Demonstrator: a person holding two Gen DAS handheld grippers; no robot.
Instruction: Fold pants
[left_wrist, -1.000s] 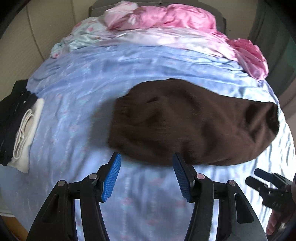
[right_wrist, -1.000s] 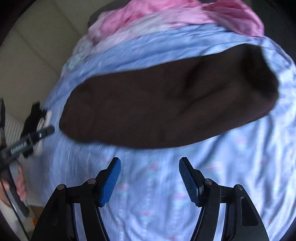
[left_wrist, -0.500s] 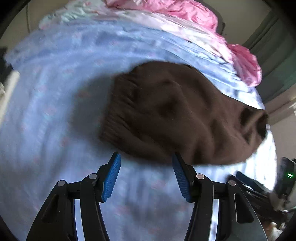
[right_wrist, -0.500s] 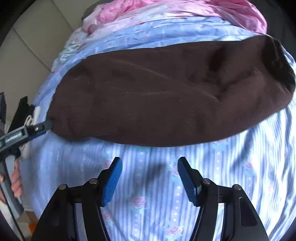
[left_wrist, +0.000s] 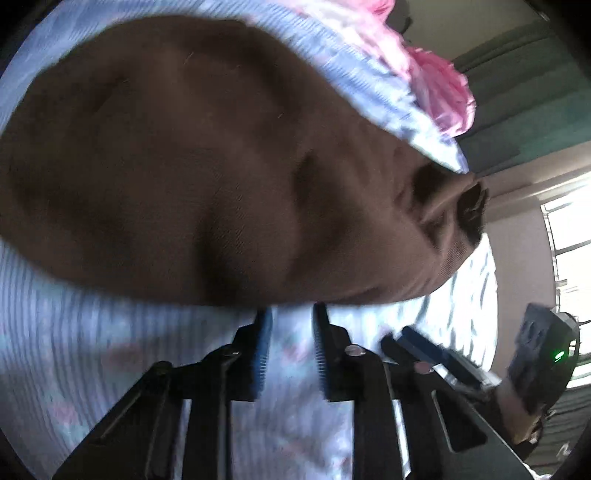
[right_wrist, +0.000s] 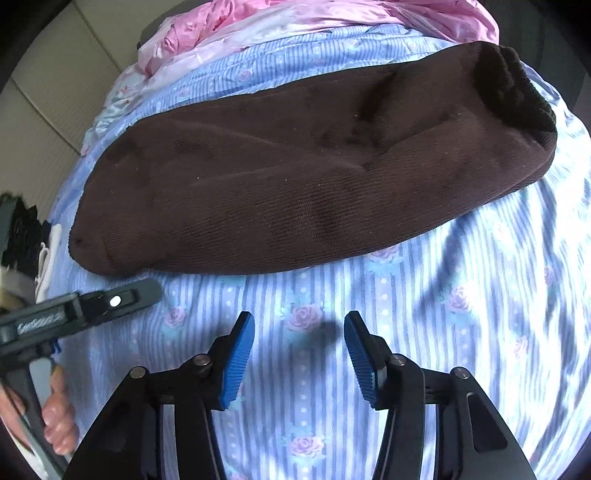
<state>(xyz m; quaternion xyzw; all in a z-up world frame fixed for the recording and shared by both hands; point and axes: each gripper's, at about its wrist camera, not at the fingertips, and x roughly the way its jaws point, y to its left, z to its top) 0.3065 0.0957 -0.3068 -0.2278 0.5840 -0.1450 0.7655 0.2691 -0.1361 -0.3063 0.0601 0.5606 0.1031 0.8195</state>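
The brown pants (right_wrist: 303, 177) lie folded into a long band across a blue striped bedsheet (right_wrist: 461, 332) printed with small roses, one narrow end toward the left and the bunched end toward the upper right in the right wrist view. In the left wrist view the pants (left_wrist: 207, 158) fill most of the frame, their near edge just above the fingertips. The left gripper (left_wrist: 290, 317) hangs at that edge with its jaws closing, a narrow gap left between the blue pads; only sheet shows in the gap, and no cloth is pinched. The right gripper (right_wrist: 299, 325) points down at bare sheet just short of the pants' near edge, its jaws also closing but wider apart, with nothing between them. A crumpled pink blanket (right_wrist: 332, 26) lies past the pants at the far side of the bed. A hand (right_wrist: 55, 417) shows at the lower left of the right wrist view, holding the left gripper's handle.
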